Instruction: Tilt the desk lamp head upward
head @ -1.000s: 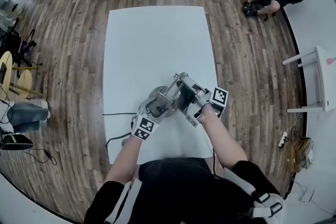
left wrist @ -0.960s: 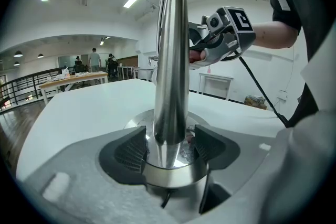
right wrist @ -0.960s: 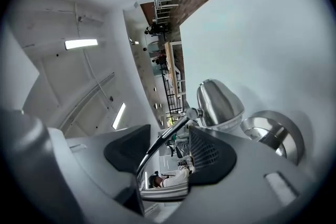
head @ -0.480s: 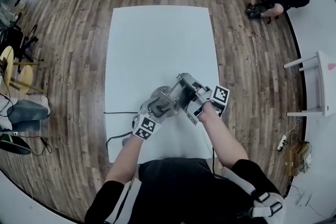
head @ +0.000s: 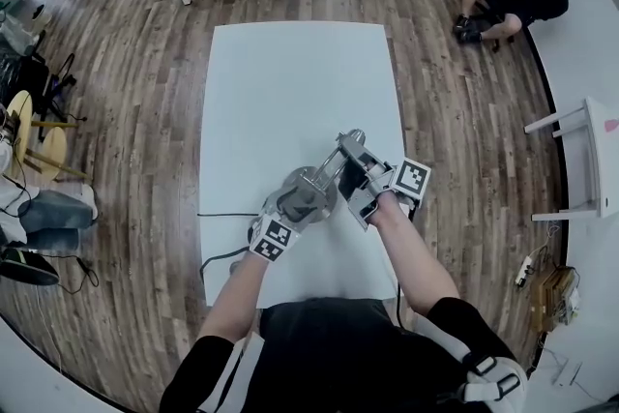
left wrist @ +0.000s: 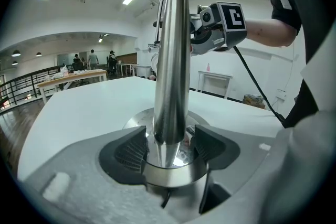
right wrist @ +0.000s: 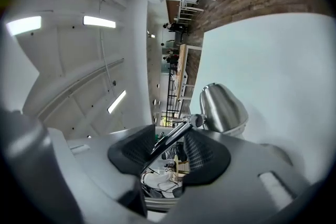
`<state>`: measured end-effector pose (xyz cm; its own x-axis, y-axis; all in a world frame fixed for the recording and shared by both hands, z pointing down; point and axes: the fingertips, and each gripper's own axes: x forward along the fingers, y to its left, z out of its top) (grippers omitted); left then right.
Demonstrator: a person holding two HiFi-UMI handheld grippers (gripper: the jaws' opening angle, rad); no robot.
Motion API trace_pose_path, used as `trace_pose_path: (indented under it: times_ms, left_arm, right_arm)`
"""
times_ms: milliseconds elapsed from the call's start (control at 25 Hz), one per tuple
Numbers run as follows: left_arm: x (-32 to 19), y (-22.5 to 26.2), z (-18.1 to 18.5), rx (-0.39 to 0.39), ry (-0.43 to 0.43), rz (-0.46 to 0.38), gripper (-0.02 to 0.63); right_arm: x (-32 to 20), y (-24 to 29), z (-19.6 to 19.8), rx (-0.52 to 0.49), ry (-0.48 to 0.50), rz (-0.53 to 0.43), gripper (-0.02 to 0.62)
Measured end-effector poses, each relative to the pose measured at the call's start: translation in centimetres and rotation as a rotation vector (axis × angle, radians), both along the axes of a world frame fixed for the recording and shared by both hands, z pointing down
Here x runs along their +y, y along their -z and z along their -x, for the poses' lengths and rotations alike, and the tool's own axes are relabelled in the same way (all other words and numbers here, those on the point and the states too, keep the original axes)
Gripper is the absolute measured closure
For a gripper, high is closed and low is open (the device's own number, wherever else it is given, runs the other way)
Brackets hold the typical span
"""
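The desk lamp (head: 340, 153) stands low on the white table (head: 290, 82), close to its near edge, with open tabletop toward the upper frame. The left gripper (left wrist: 170, 150) clamps the lamp post (left wrist: 170, 60) at its base. The right gripper (right wrist: 168, 152) pinches the thin lamp arm (right wrist: 173, 139) beside the lamp head (right wrist: 223, 107). Its jaws have just been closing and were wider a second ago.

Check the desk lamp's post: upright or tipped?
Upright. In the left gripper view the steel lamp post rises straight up from its round base, which sits flat on the white table.
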<state>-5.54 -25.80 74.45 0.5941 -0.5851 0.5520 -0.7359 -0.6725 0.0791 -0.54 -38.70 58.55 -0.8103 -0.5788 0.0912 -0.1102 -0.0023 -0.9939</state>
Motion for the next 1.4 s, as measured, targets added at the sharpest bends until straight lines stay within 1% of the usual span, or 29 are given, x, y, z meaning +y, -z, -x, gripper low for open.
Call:
trace_pose_path:
  times_ms: [160, 280, 440, 680, 880, 960, 1200, 1400]
  left_arm:
    - [-0.1, 0.2, -0.1, 0.0, -0.005, -0.008, 0.309]
    - [-0.2, 0.3, 0.3, -0.005, -0.006, -0.006, 0.308]
    - [-0.3, 0.3, 0.5, -0.006, -0.006, 0.001, 0.308]
    - [0.3, 0.2, 0.6, -0.008, -0.01, 0.016, 0.31]
    - [0.0, 0.3, 0.6, -0.015, -0.009, 0.021, 0.31]
    - [0.0, 0.3, 0.4, -0.017, -0.011, 0.028, 0.31]
    - [-0.3, 0.4, 0.3, -0.029, -0.02, 0.045, 0.31]
    - [-0.5, 0.8, 0.3, -0.048, -0.027, 0.057, 0.311]
  right_arm:
    - [-0.4, 1.6, -0.6, 0.101, 0.02, -0.114, 0.428]
    - [-0.7, 2.7, -0.3, 0.148, 0.031, -0.181, 0.433]
    - [-0.9, 3.7, -0.1, 0.189, 0.033, -0.234, 0.439]
    - [-0.4, 5.4, 0.4, 0.205, 0.034, -0.322, 0.446]
    - [-0.2, 7.9, 0.9, 0.235, 0.035, -0.438, 0.454]
    - [-0.1, 8.6, 0.8, 0.263, 0.038, -0.48, 0.456]
    - [-0.1, 9.6, 0.5, 0.366, 0.041, -0.562, 0.459]
    - [0.3, 11.6, 1.0, 0.428, 0.05, -0.675, 0.459]
